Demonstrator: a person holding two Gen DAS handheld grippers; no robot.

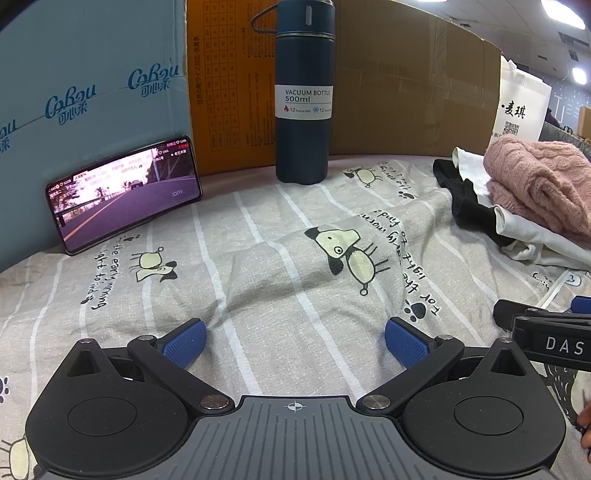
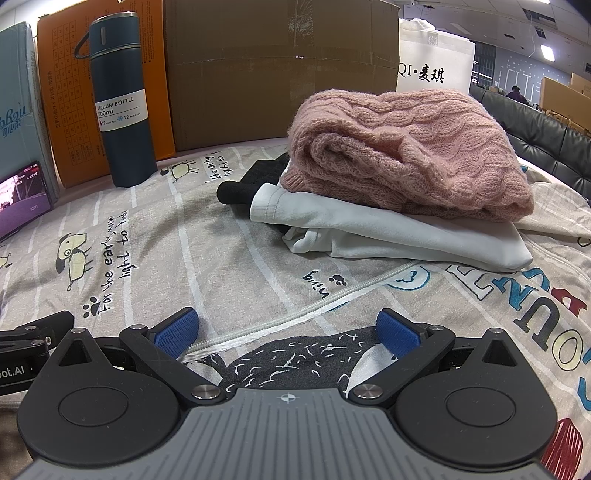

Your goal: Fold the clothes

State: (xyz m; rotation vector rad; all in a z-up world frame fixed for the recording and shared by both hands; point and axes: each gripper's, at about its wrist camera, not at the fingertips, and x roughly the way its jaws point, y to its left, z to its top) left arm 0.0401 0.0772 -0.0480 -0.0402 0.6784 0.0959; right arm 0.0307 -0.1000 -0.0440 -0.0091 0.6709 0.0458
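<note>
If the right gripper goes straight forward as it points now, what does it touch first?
Probably the folded white garment at the bottom of the pile, with the pink knit sweater on top. The right gripper is open over a printed zip garment; depth is hard to judge.

Brown cardboard sheet [image 2: 280,74] stands as backdrop. Left of it: orange panel [image 2: 55,92], pale blue box [image 1: 85,85]. Right of it: dark sofa [image 2: 535,136]. Above it: ceiling lights [image 1: 561,13].
</note>
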